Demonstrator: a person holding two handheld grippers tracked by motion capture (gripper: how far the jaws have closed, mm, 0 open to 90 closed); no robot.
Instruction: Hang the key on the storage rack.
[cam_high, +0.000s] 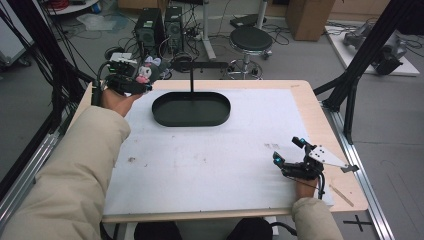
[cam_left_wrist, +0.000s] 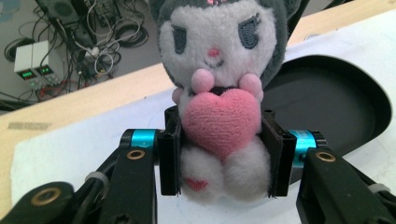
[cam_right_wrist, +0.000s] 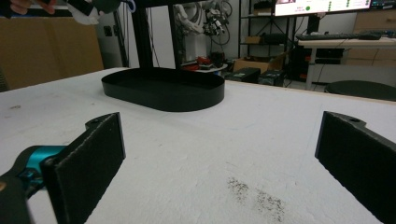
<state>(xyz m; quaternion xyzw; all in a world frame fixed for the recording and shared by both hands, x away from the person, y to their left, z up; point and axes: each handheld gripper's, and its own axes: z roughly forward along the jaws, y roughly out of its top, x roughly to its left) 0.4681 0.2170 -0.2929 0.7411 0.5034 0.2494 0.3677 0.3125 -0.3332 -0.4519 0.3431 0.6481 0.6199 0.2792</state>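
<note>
Left gripper (cam_high: 142, 80) clenches the plush toy (cam_left_wrist: 219, 93) beside the black tray's (cam_high: 191, 109) rim; right gripper (cam_high: 290, 152) rests released near the table's (cam_high: 320, 125) right edge.

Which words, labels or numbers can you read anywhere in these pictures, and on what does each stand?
None can be read.
Screen, right gripper view: coloured marks, too blurred.
Grey boxes' green displays, left gripper view: digits too small.
Plush toy: hearts and a stitched face, no lettering.
</note>
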